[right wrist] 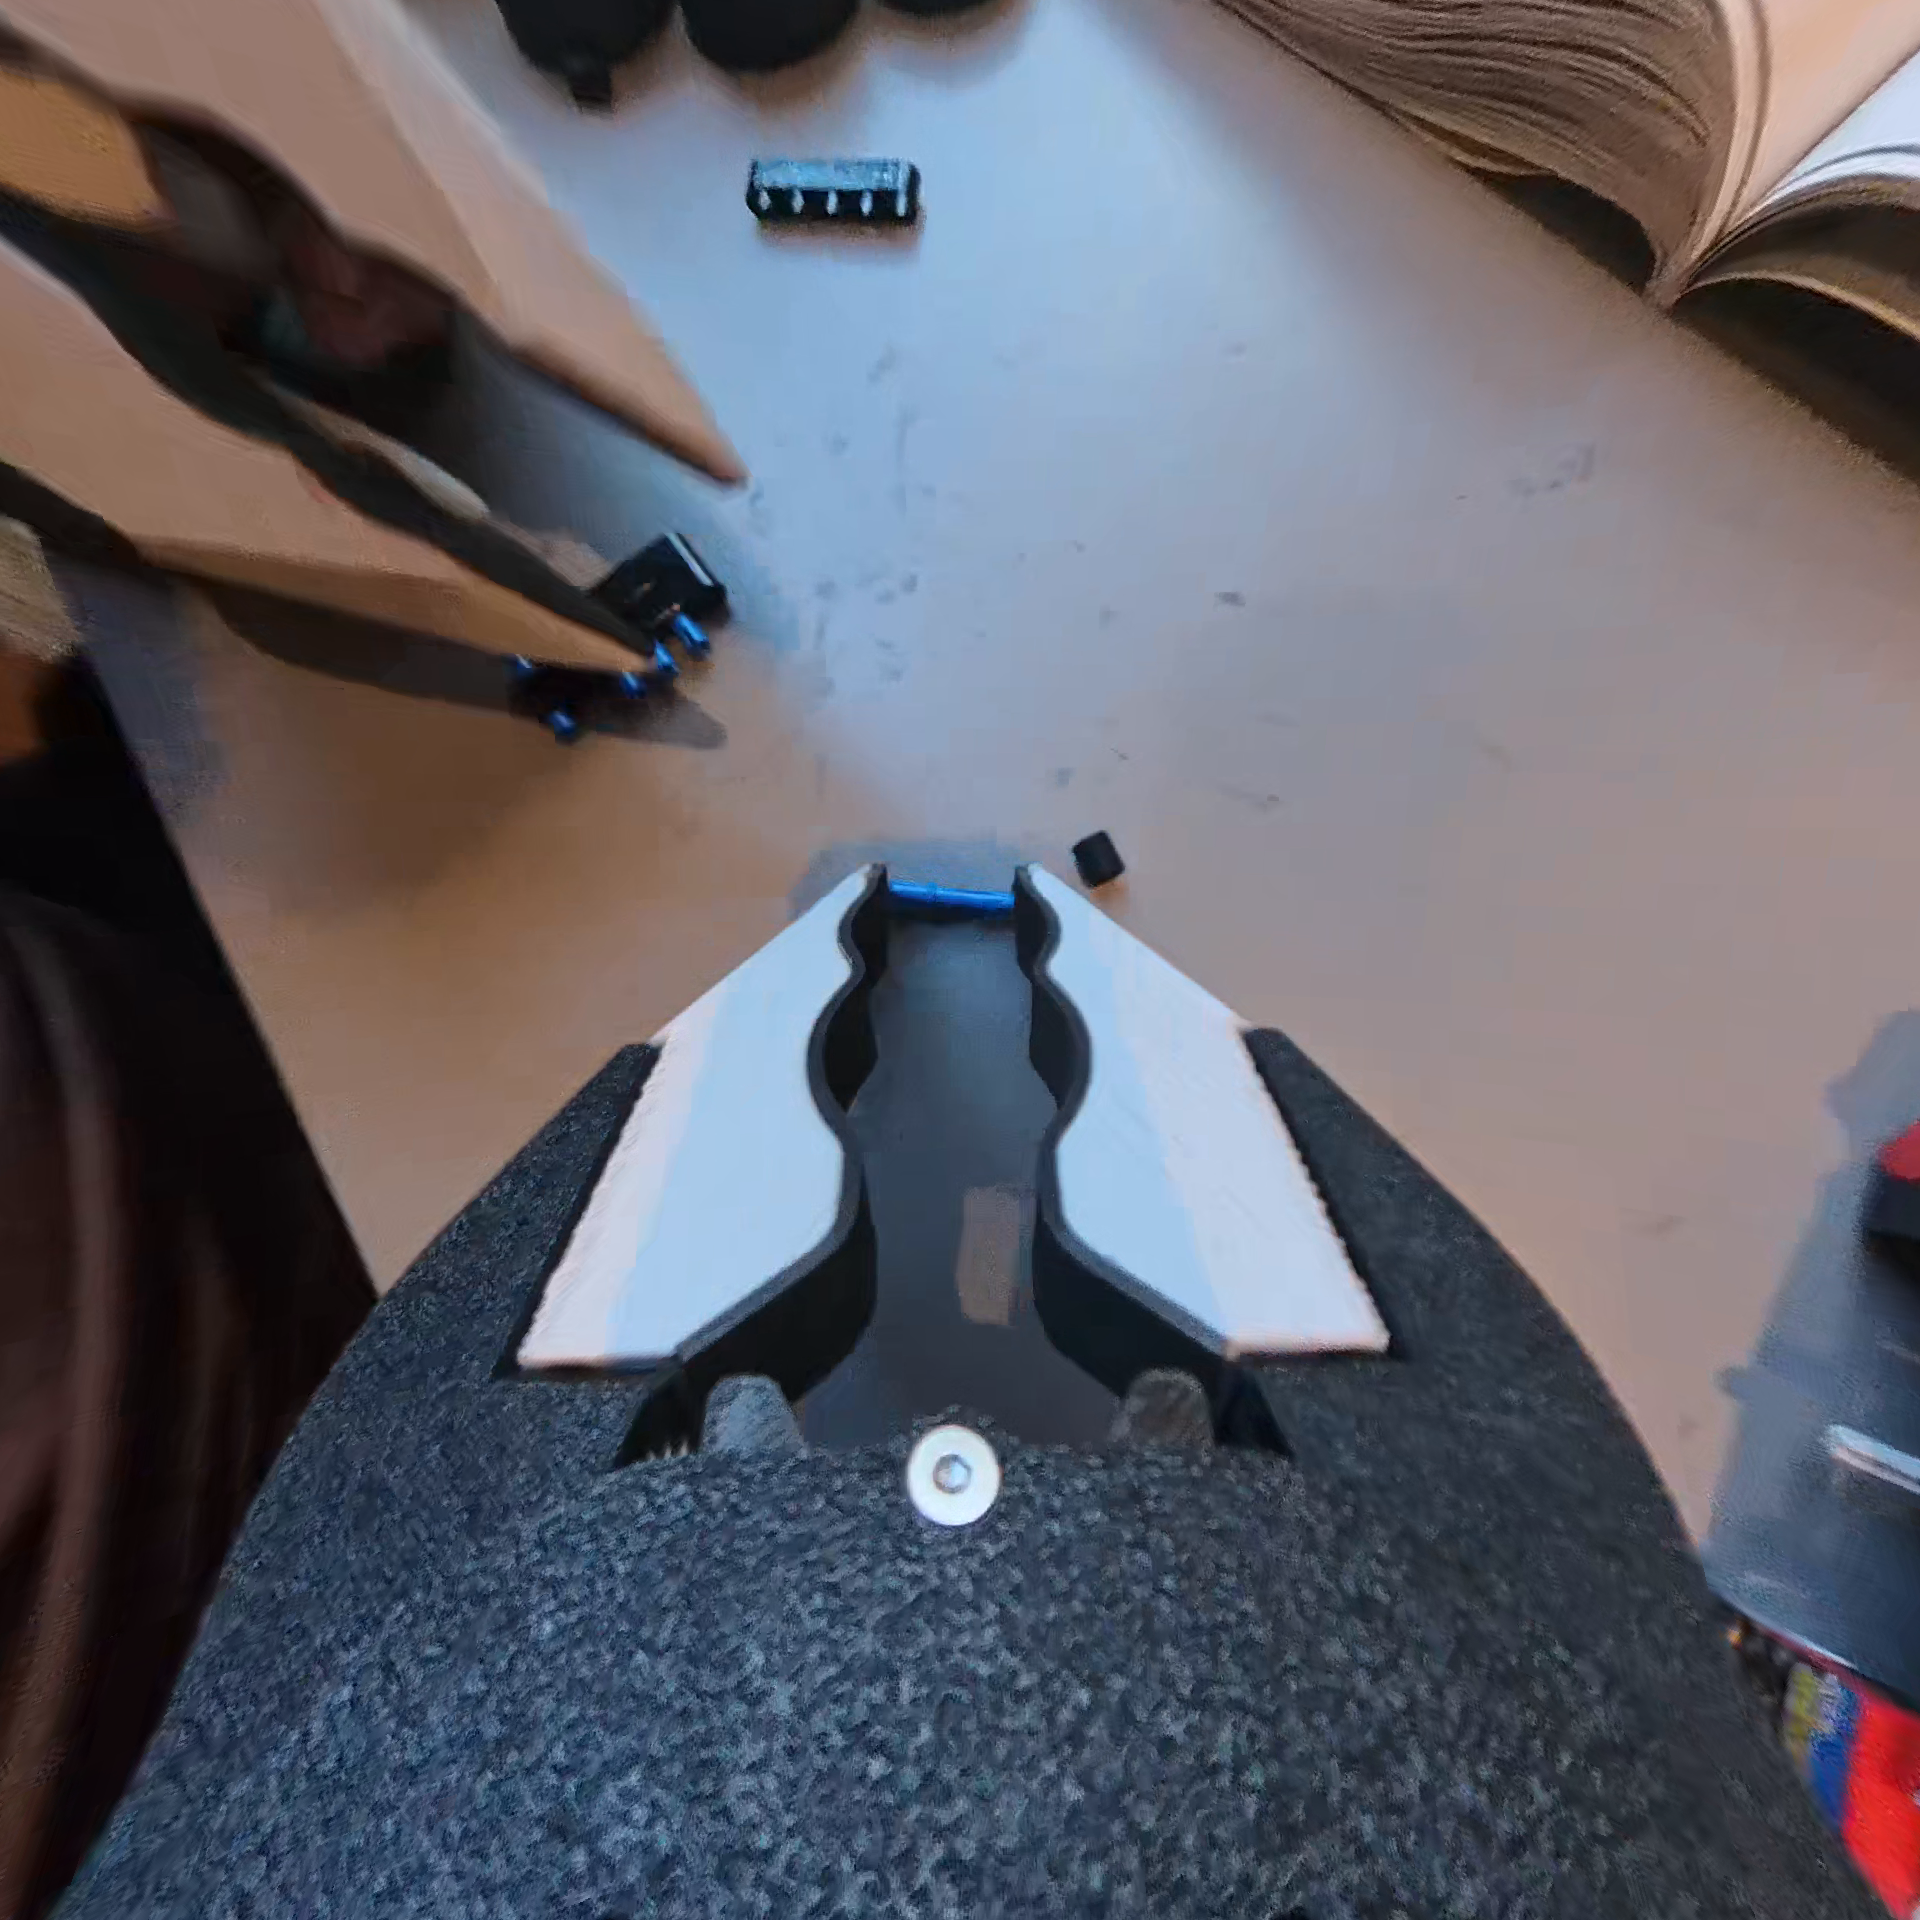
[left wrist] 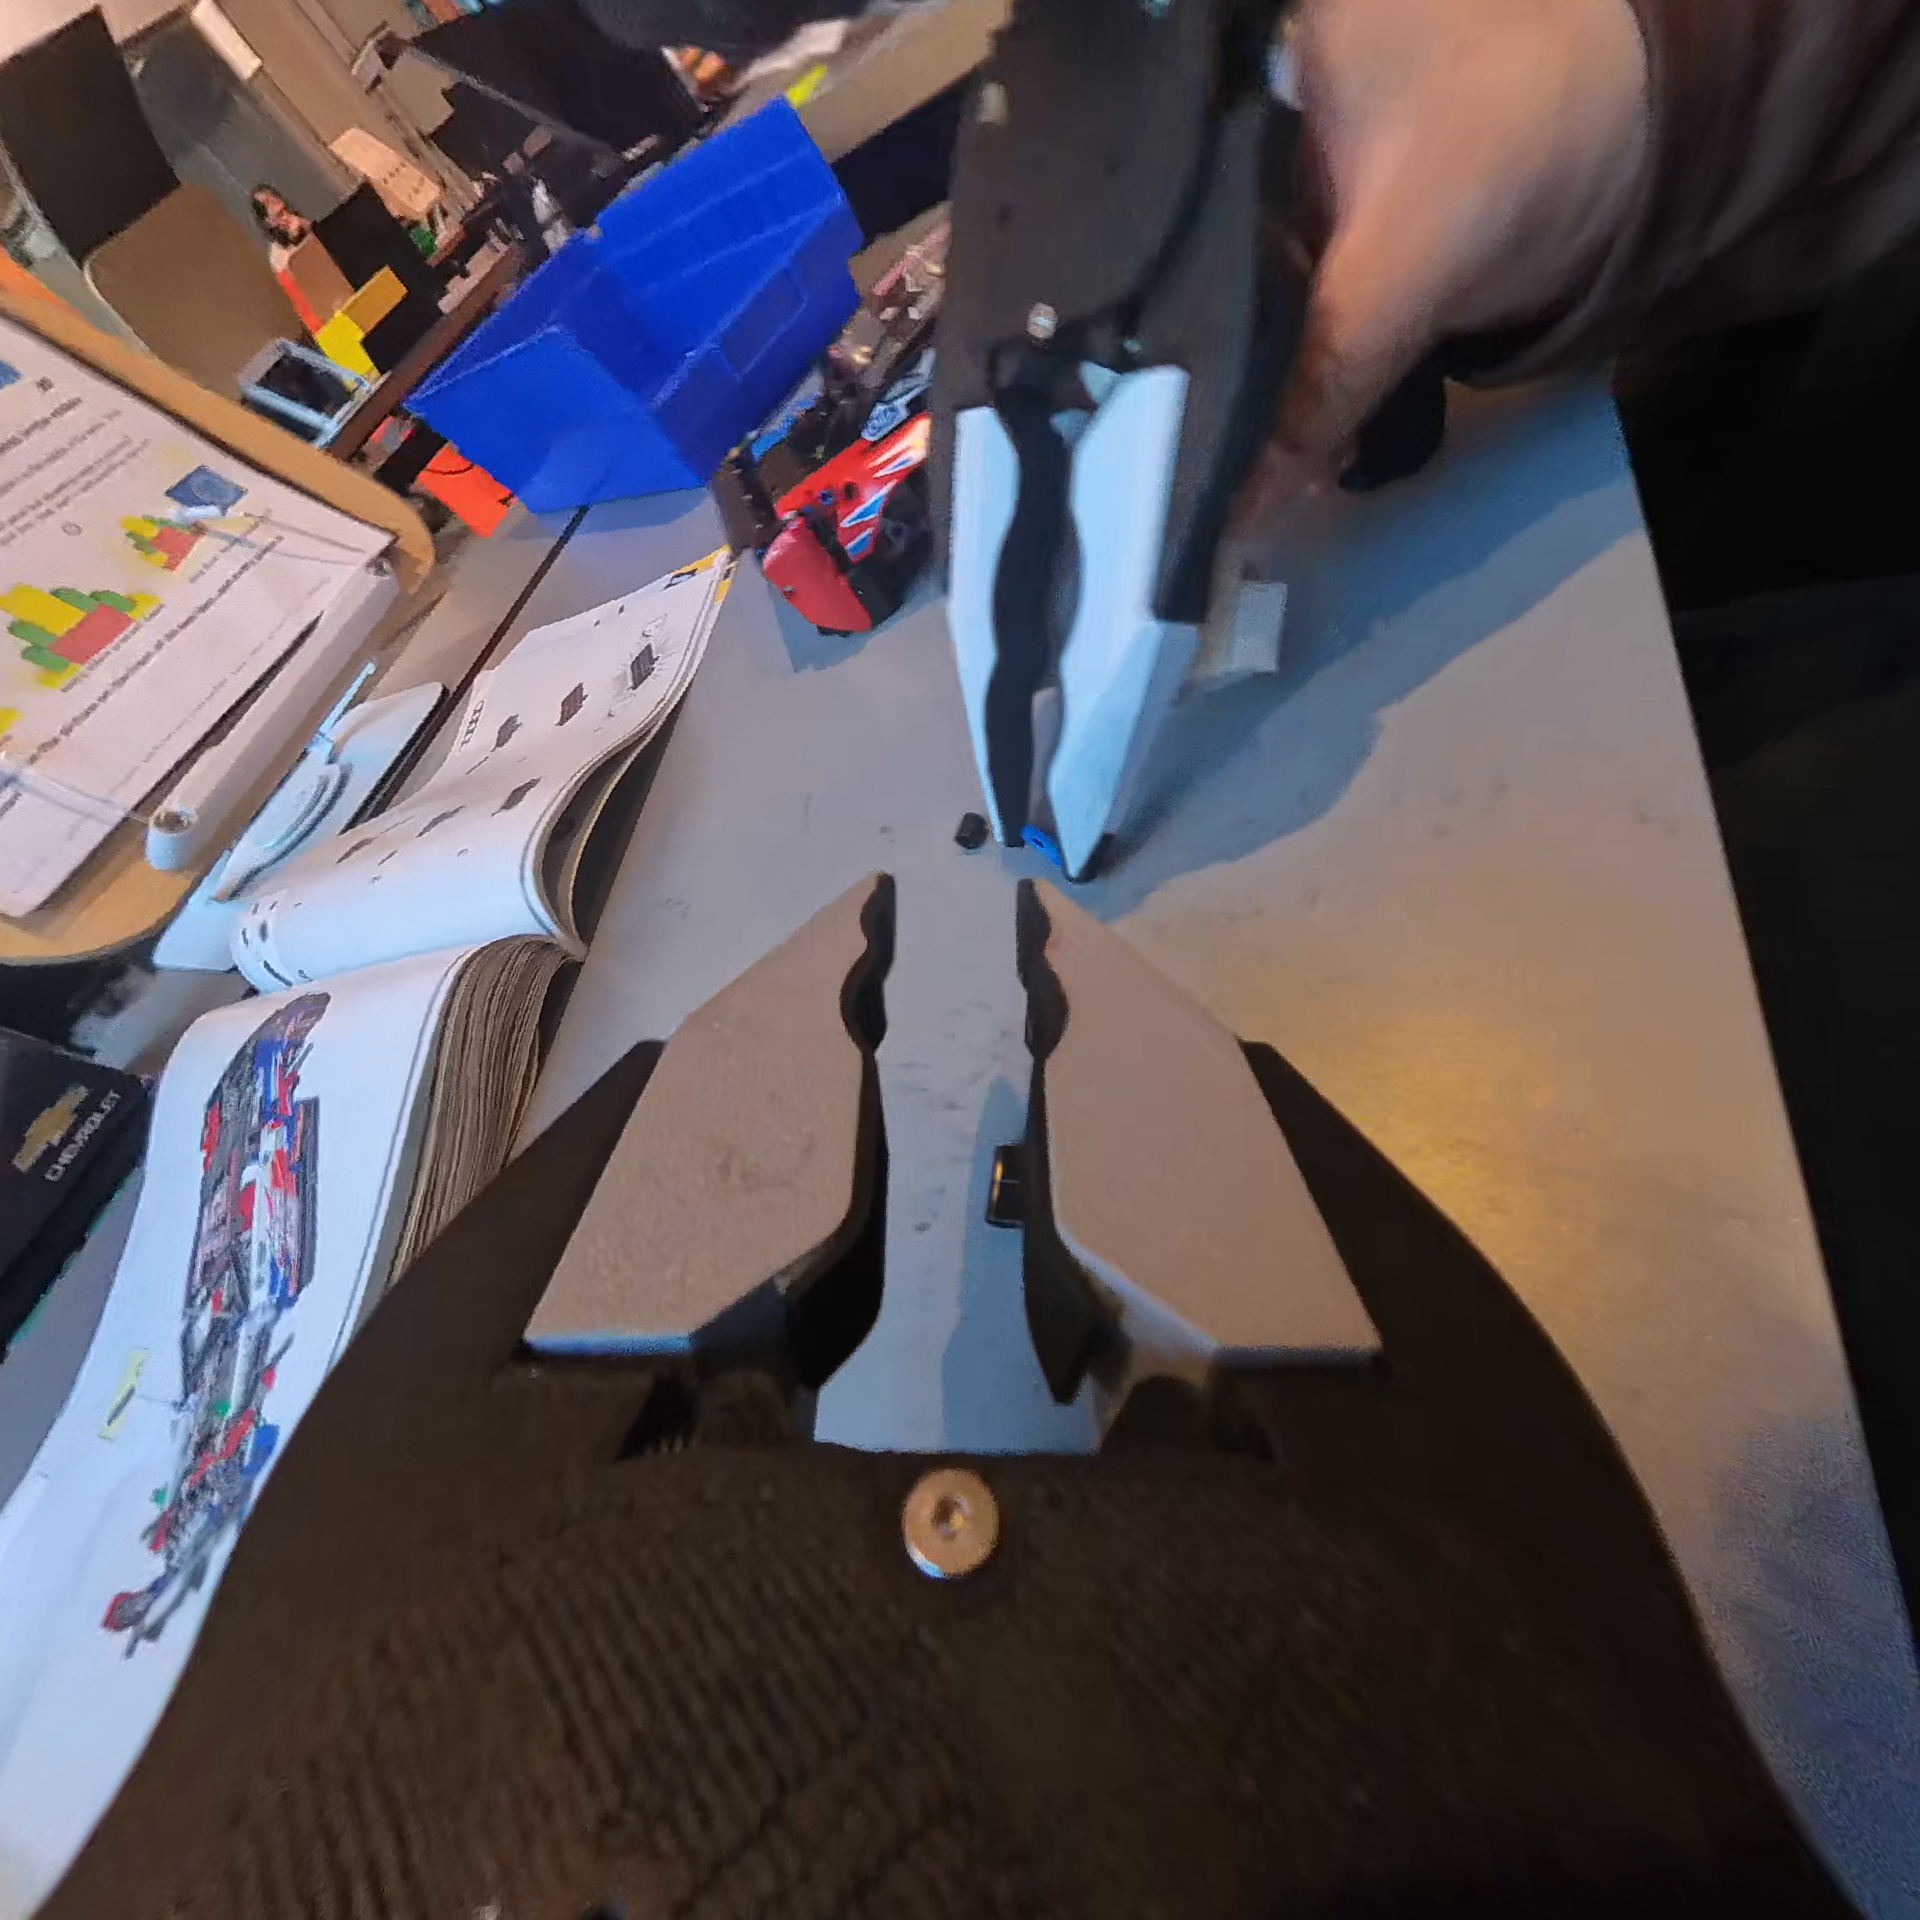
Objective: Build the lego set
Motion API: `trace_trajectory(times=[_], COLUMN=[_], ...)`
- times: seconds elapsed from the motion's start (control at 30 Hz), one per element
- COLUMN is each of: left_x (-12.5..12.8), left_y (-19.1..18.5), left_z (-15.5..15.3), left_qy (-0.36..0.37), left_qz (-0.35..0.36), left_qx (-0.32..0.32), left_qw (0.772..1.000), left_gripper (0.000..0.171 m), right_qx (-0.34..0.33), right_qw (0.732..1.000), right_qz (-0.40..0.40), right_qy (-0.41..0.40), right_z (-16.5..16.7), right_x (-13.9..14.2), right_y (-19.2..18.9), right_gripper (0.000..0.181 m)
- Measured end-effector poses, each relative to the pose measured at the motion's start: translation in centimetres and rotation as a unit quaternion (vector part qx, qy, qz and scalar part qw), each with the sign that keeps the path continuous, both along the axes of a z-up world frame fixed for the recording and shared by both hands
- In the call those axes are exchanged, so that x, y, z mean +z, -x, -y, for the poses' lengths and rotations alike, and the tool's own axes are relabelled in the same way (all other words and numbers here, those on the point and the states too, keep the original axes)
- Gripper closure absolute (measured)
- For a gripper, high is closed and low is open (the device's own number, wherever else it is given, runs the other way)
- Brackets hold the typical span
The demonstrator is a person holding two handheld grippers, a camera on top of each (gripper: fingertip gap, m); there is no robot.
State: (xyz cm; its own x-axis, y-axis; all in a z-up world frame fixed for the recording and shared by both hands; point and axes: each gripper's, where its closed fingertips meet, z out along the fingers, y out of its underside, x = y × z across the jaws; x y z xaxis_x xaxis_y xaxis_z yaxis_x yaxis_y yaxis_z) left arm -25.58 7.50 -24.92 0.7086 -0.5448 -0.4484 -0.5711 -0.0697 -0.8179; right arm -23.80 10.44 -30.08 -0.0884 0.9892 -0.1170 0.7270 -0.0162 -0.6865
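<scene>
Right claw [right wrist: 949, 883] pinching blue pin [right wrist: 951, 896], pin crosswise

This looks like a shared workshop or lab space. A long pale worktable [left wrist: 1299, 1039] carries a thick open instruction book [left wrist: 499, 831], a blue plastic parts bin [left wrist: 665, 343] and a clear-covered sheet of brick diagrams on a board [left wrist: 156, 603]. Behind it stand cluttered desks, dark chairs and stacked equipment.

Bare table [right wrist: 1299, 520] centre, open manual [right wrist: 1714, 156] far right, black beam [right wrist: 833, 190] ahead
</scene>
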Motion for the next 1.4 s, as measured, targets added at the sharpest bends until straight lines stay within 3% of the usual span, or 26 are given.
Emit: trace_trajectory(times=[0.37, 1.17, 1.3, 1.4], left_x=[1.4, 1.3, 2.2, 2.7], left_y=[2.0, 2.7, 4.4, 7.3], left_z=[-0.6, -1.1, -1.5, -2.2], left_qy=[0.027, 0.059, 0.039, 0.027], left_qz=[0.108, 0.147, 0.182, 0.227], left_qx=[0.028, 0.037, 0.073, 0.143], left_qw=[0.993, 0.987, 0.98, 0.963], left_gripper=[0.136, 0.136, 0.134, 0.133], right_qx=[0.039, 0.056, 0.055, 0.054], right_qw=[0.999, 0.998, 0.998, 0.998], right_qz=[-0.024, -0.03, -0.03, -0.031], right_qy=[-0.019, 0.003, 0.005, 0.001], right_z=[-0.1, 0.0, 0.0, -0.1], right_x=[-0.1, 0.0, 0.1, 0.0], right_y=[0.4, 0.6, 0.6, 0.6], right_gripper=[0.157, 0.157, 0.157, 0.157])
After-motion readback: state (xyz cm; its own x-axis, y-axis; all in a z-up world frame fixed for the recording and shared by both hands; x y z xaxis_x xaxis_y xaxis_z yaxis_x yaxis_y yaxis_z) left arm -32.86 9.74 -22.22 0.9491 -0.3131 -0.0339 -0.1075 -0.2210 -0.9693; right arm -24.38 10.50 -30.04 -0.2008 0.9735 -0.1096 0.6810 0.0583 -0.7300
